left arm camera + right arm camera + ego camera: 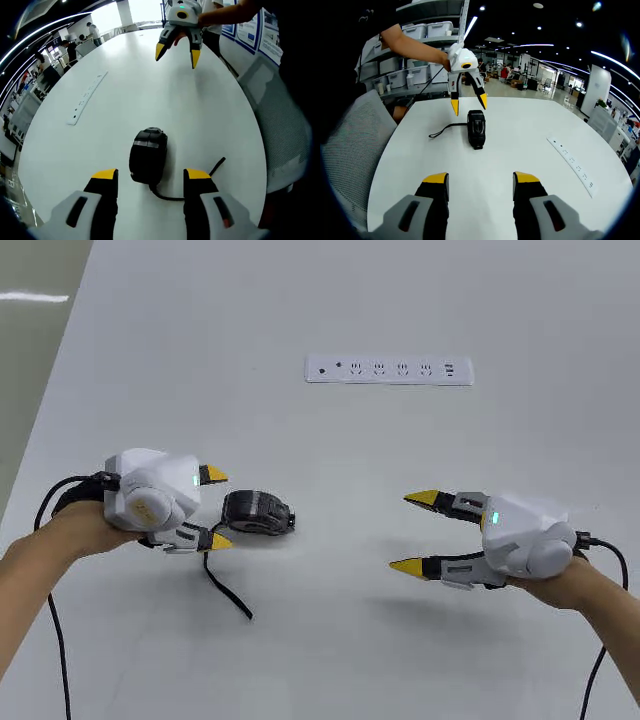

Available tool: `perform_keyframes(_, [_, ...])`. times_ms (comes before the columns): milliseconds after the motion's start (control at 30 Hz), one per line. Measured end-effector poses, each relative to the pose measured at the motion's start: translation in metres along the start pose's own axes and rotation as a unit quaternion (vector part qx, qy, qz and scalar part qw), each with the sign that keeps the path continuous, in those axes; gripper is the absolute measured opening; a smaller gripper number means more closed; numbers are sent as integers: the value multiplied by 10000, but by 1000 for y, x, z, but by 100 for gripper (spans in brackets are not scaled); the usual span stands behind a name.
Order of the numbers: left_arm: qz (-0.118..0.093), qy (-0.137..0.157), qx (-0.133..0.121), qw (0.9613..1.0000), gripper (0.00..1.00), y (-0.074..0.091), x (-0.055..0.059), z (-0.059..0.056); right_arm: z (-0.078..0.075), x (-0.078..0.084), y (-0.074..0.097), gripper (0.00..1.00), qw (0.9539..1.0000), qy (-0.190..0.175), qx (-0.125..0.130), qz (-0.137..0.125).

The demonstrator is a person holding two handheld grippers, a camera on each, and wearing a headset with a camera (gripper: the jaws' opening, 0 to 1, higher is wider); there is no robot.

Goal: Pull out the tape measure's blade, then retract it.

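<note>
A black tape measure (257,511) lies on the white table with its black wrist strap (226,590) trailing toward me; its blade is not drawn out. My left gripper (214,507) stands open just left of the tape measure, the yellow tips level with its near end. In the left gripper view the tape measure (148,155) lies just ahead of the open jaws, not between them. My right gripper (413,532) is open well to the right, pointing at the case. The right gripper view has the tape measure (476,128) far ahead, with the left gripper (468,102) beyond it.
A white power strip (389,370) lies flat on the table farther back. The table's left edge (50,390) runs beside a grey-green floor. Cables trail from both grippers toward me. A grey mesh chair (280,120) stands beside the table.
</note>
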State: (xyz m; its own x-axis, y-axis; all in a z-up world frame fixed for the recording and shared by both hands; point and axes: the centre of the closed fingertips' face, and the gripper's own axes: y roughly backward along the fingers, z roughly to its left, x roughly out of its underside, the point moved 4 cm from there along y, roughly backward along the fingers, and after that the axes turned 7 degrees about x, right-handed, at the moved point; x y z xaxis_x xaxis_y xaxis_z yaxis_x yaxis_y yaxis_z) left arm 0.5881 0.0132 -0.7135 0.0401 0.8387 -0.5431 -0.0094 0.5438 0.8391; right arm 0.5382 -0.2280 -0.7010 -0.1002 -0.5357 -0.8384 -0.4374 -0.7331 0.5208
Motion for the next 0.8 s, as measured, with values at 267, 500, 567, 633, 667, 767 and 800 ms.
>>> perform_keyframes(267, [249, -208, 173, 9993, 47, -12, 6, 9, -2, 0, -17, 48, 9998, 114, -133, 7])
perform_keyframes(500, [330, -307, 307, 9985, 44, -20, 4, 10, -6, 1, -34, 46, 9996, 138, -228, -3])
perform_keyframes(567, [343, -326, 340, 9983, 44, -22, 4, 11, -5, 2, -40, 45, 9995, 125, -287, 15])
perform_keyframes(633, [359, -342, 368, 9981, 43, -24, 4, 11, -3, 2, -46, 44, 9993, 130, -353, 27])
perform_keyframes(667, [372, -352, 384, 9980, 43, -25, 4, 11, -2, 2, -49, 44, 9992, 139, -383, 34])
perform_keyframes(767, [399, -390, 443, 9975, 43, -29, 4, 11, 0, 1, -57, 42, 9988, 157, -453, 45])
perform_keyframes(800, [423, -416, 472, 9971, 42, -31, 4, 12, 0, 2, -61, 42, 9988, 159, -468, 46])
